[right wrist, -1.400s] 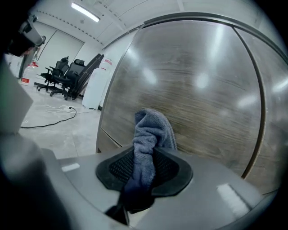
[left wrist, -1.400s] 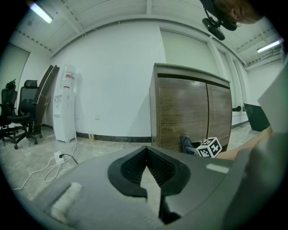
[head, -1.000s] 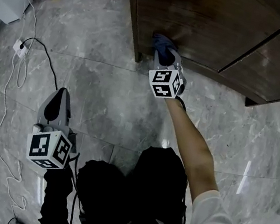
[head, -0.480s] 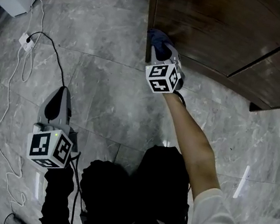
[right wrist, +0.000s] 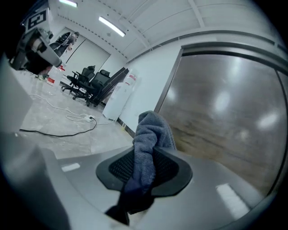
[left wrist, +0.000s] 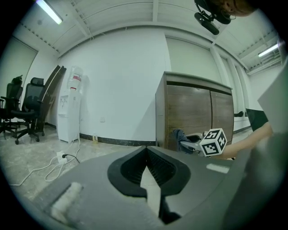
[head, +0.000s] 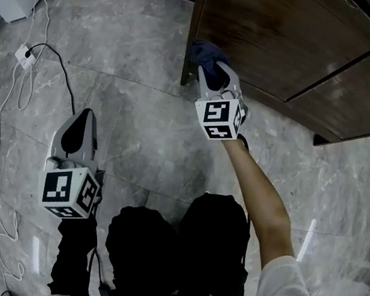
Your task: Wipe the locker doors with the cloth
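Gripping a bunched blue-grey cloth [right wrist: 150, 134] between the fingers of the right gripper [head: 210, 71], clenched on its middle, with one end sticking up past the fingertips and the darker end hanging down behind them. Holding that cloth at the left edge of the brown wooden locker door [head: 281, 33], close to the corner of the panel; not showing clearly whether touching the wood or stopping just short of it. Reaching forward with the bare right forearm [head: 255, 191] stretched out from a white sleeve [head: 287, 294].

Hanging the left gripper [head: 82, 126] well apart from the locker, out over the grey marble floor [head: 140, 122], fingers pressed together with nothing between them. Pointing it roughly level, toward the locker's front and the other gripper's marker cube [left wrist: 212, 142].

Sharing the floor with a white cable [head: 8, 114] and a power strip [head: 25, 54] off to the left. Facing, beyond that, a white water dispenser [left wrist: 72, 108] against the wall and black office chairs [left wrist: 27, 108] farther left.
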{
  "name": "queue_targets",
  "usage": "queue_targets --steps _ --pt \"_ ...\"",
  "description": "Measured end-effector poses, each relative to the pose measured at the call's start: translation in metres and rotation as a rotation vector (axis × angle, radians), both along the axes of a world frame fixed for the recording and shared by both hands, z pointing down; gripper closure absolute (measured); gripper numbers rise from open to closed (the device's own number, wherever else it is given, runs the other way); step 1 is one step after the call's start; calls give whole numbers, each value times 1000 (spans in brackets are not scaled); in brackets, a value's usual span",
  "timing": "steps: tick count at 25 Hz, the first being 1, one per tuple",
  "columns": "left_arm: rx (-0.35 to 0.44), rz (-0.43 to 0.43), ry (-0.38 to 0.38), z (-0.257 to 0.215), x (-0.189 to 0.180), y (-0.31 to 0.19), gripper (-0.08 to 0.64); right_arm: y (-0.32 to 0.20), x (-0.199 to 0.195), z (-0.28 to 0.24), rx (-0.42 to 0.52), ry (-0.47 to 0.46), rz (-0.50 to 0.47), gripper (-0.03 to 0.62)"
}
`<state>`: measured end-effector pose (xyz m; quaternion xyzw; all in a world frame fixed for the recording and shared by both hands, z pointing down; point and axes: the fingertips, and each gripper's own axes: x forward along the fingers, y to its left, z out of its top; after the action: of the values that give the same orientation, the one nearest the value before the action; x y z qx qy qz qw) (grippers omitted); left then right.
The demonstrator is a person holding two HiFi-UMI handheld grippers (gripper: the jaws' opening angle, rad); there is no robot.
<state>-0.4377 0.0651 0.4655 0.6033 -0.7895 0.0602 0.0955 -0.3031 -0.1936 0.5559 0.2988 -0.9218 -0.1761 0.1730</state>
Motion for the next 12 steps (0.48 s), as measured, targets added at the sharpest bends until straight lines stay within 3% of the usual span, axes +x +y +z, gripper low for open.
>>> queue_targets --steps 6,12 --pt "47 104 -17 -14 37 -31 560 9 48 -73 106 -53 -10 486" --pt "77 191 -36 -34 77 -61 561 13 99 -113 89 -81 26 486"
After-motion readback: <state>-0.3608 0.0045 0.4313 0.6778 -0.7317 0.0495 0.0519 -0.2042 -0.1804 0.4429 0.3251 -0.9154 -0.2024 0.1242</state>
